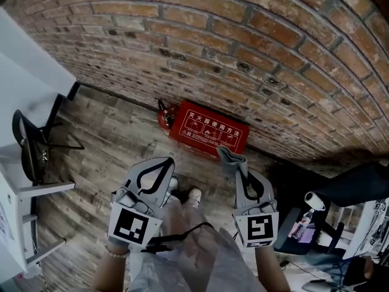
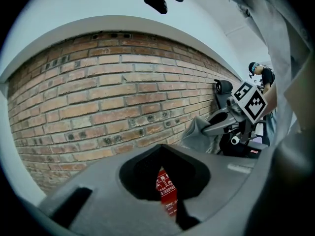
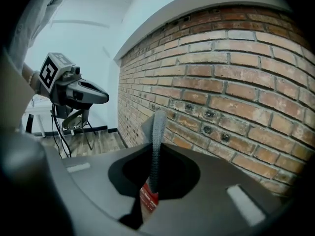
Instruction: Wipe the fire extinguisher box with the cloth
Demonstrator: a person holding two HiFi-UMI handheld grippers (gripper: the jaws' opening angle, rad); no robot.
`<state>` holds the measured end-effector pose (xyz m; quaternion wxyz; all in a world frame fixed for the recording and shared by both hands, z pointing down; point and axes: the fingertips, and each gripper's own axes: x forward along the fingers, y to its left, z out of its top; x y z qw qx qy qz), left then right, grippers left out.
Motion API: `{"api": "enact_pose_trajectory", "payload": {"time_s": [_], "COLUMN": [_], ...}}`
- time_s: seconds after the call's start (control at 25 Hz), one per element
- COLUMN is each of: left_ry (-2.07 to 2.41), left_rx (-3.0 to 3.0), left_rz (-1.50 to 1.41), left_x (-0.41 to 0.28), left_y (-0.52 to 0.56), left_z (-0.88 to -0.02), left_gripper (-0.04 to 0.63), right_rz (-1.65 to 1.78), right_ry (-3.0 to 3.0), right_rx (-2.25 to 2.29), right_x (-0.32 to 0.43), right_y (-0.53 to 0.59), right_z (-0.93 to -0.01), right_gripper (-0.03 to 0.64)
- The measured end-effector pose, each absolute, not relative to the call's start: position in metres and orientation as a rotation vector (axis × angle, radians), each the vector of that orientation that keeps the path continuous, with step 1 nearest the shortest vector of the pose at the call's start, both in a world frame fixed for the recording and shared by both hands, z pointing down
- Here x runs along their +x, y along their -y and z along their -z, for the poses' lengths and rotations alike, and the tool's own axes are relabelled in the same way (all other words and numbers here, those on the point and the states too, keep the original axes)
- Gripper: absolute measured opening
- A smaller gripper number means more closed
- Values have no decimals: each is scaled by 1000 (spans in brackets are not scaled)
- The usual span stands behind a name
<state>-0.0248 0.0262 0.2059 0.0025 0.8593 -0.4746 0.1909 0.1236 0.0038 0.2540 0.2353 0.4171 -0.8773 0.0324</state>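
While pinched by right gripper (image 1: pixel 236 166), one cloth (image 3: pixel 157 134), one box (image 1: pixel 209 129).

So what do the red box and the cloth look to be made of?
The box looks like painted sheet metal: smooth red, white print, crisp edges; plastic is possible. The cloth is grey fabric with a visible ribbed weave, pinched in the jaws of the right gripper.

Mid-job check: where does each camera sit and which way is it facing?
Head view: on the head, steeply down at fire extinguisher box by brick wall; left gripper, right gripper, wrists show.
Left gripper view: on that gripper, facing the wall; its fingers frame the box.
Right gripper view: on that gripper, along the wall; its fingers pinch the cloth.
Shared: the box, all three.
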Motion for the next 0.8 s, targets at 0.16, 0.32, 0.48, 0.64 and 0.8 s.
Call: {"api": "enact_pose_trajectory", "payload": {"time_s": [0.16, 0.32, 0.48, 0.64, 0.8], "left_ry": [1494, 1513, 1510, 1521, 1538], "left_rx": [2657, 2621, 2603, 2580, 2556], "left_rz": [-619, -611, -610, -606, -595], "left_x": [-42, -56, -67, -80, -95], "left_y": [-14, -3, 10, 24, 35], "left_z": [-229, -249, -271, -294, -314], "left_gripper": [-3, -3, -3, -3, -3], "right_rz": [-70, -66, -71, -59, -65], "right_ry": [2391, 2392, 2394, 2400, 2396], "right_rx": [1104, 1069, 1035, 994, 972], "right_x": [112, 98, 79, 58, 40], "right_y": [9, 25, 45, 63, 79], "right_z": [-275, -294, -318, -342, -364], "right_gripper": [18, 18, 18, 18, 18]}}
